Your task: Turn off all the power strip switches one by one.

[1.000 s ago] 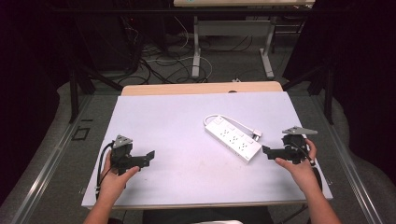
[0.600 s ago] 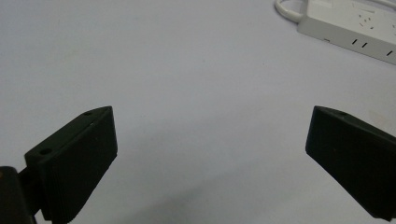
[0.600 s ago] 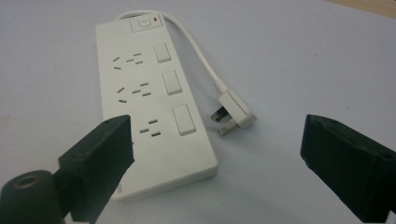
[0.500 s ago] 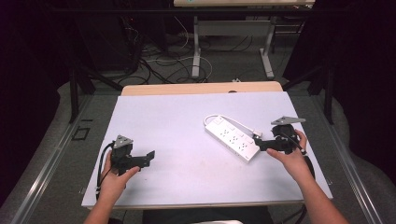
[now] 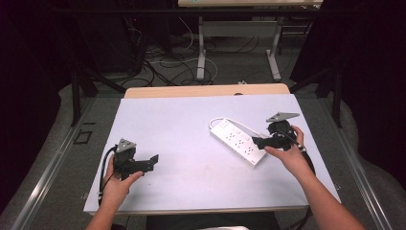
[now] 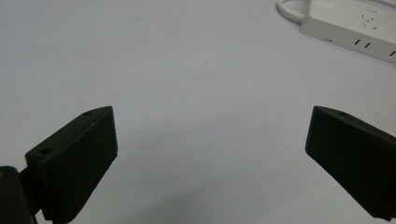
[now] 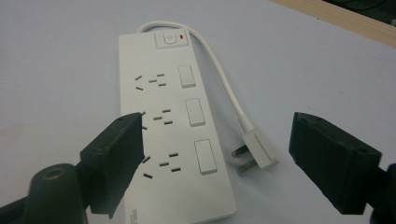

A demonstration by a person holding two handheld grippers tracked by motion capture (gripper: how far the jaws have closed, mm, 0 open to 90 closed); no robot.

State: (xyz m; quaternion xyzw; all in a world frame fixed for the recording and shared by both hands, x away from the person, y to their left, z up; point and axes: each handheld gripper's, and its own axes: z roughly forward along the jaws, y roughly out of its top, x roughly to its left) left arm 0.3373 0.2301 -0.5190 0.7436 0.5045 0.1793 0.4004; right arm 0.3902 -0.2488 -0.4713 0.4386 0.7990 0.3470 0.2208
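Note:
A white power strip point(image 5: 238, 142) lies slantwise on the right half of the pale table point(image 5: 182, 120). In the right gripper view the power strip point(image 7: 173, 121) shows three socket groups, a switch at its far end, and a short cable ending in a white plug point(image 7: 256, 153) beside it. My right gripper point(image 5: 258, 142) hovers at the strip's near right end. The right gripper point(image 7: 217, 135) is open; its jaws have just been closing a little, and nothing is pressed between them. My left gripper point(image 5: 154, 160) rests open at the front left. In the left gripper view, the left gripper point(image 6: 211, 126) has bare table between its jaws.
A wooden strip point(image 5: 206, 90) borders the table's far edge. Beyond it stand desk legs point(image 5: 201, 52) and loose cables point(image 5: 158, 62) on the floor. In the left gripper view the power strip's point(image 6: 355, 28) end lies far off at the top right.
My right gripper has moved left across the table to the power strip and risen slightly, its jaws a little narrower. The left gripper has stayed where it was.

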